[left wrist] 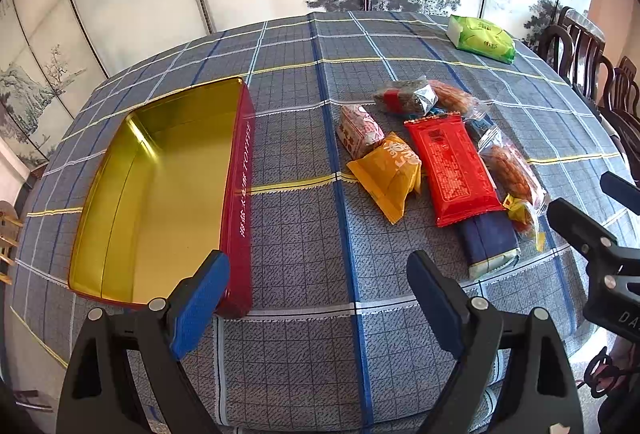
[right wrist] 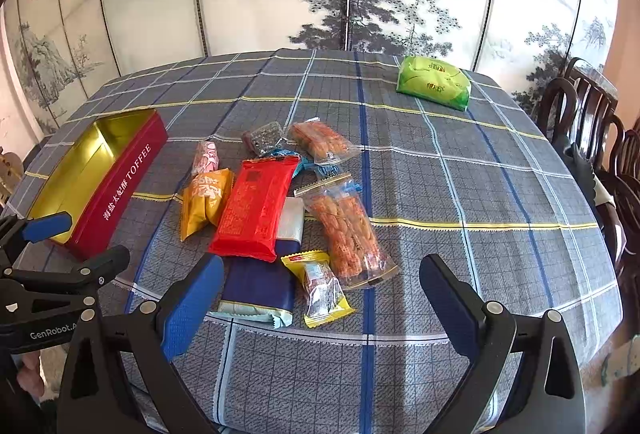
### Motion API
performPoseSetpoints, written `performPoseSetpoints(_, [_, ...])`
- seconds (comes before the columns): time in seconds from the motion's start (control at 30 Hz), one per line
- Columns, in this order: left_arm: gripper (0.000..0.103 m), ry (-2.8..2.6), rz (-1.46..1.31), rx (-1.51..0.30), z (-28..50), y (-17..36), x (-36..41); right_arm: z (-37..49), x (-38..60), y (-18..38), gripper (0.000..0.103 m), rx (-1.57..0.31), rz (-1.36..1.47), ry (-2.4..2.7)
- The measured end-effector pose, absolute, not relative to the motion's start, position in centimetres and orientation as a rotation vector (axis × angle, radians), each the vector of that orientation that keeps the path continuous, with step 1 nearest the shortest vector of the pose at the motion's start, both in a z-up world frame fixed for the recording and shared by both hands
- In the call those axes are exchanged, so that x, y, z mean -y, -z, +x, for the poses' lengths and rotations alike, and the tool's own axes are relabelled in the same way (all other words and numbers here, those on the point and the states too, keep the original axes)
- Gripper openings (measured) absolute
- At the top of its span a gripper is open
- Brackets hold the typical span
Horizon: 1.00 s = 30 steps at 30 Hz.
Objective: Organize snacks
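Red tin (right wrist: 120,190) with a gold inside lies open at the left of the right wrist view; white lettering on its long side reads "TOFFEE" after a row of Chinese characters. The snacks sit in a loose heap at the middle of the checked worktop (right wrist: 460,194): a red packet (right wrist: 254,210) with small print too fine to read, a yellow pouch (right wrist: 204,202) with white characters, a pink-and-white wrapper (right wrist: 206,158), a navy packet (right wrist: 260,286) partly under the red one, two clear bags of fried twists (right wrist: 348,230), and a small yellow-edged sweet (right wrist: 320,286). A green pack (right wrist: 434,82) lies apart at the upper right.

The left hand-held gripper (left wrist: 318,274) hangs released, jaws wide, touching nothing, with the tin's near corner just beyond its left finger. The right hand-held gripper (right wrist: 320,278) is likewise spread wide and empty above the heap's near edge. "GenRobot" is printed on the left tool's body at the lower left.
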<state>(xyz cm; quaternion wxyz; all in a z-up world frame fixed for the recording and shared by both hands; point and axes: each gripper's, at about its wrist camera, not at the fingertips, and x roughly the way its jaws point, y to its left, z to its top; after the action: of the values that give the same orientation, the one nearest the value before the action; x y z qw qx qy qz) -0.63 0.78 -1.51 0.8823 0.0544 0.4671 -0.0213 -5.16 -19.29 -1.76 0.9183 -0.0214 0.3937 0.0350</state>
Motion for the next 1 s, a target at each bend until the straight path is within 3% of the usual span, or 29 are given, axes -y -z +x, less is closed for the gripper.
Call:
performPoseSetpoints(0.47, [0.088, 0.056, 0.096, -0.984, -0.5, 1.7, -0.9, -4.4, 20.0, 2.7, 0.096, -0.833, -0.047, -0.072])
performPoseSetpoints(0.87, [0.088, 0.076, 0.120, -0.980, 1.0, 1.6, -0.4, -0.6, 22.3, 4.2, 0.087, -0.900, -0.064, -0.080])
performPoseSetpoints(1.0, [0.084, 0.086, 0.138, -0.975, 1.9, 1.6, -0.1, 1.7, 22.7, 5.4, 0.079, -0.944, -0.061, -0.107])
